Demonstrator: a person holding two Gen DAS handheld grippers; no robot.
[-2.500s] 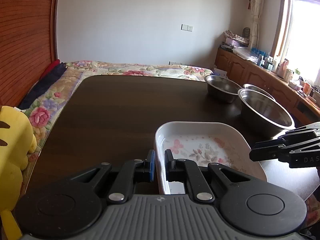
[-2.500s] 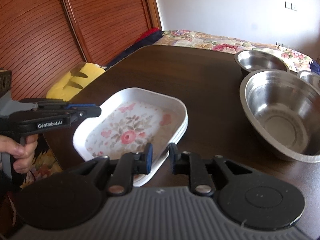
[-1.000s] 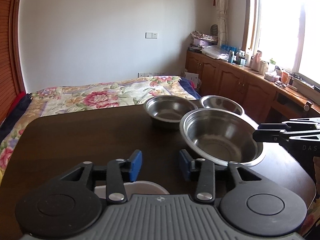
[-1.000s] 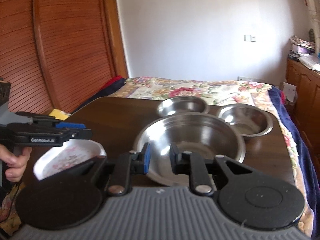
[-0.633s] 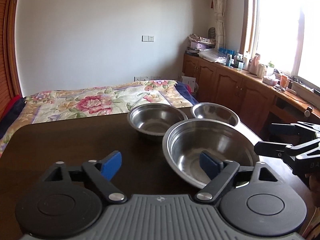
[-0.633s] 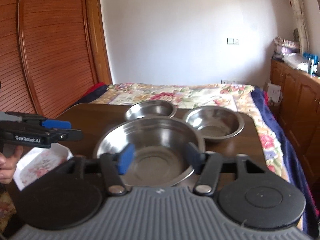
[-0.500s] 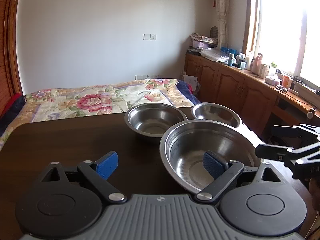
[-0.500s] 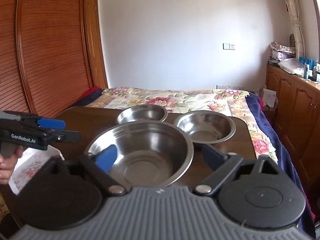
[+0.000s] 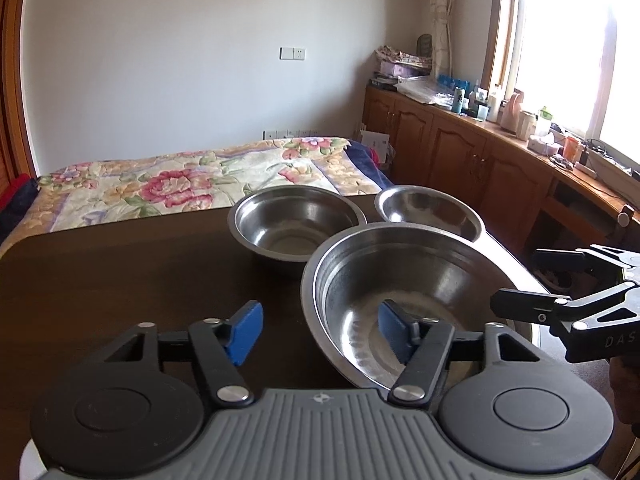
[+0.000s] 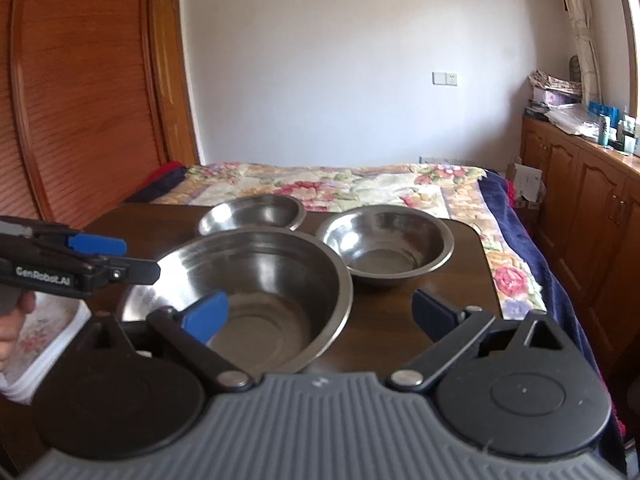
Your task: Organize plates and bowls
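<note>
Three steel bowls stand on the dark wooden table. The large bowl is nearest. A medium bowl and another bowl stand behind it. My left gripper is open, its jaws astride the large bowl's left rim. My right gripper is open wide, astride the large bowl's right rim. Each gripper shows in the other's view, the right one and the left one. A white floral plate stack lies at the table's left edge.
A bed with a floral cover lies beyond the table. Wooden cabinets with bottles on top run under the window on the right. A wooden slatted wardrobe stands on the left.
Both grippers let go of the floral plate, swung to the steel bowls and opened wide. They have closed in on the large bowl from either side.
</note>
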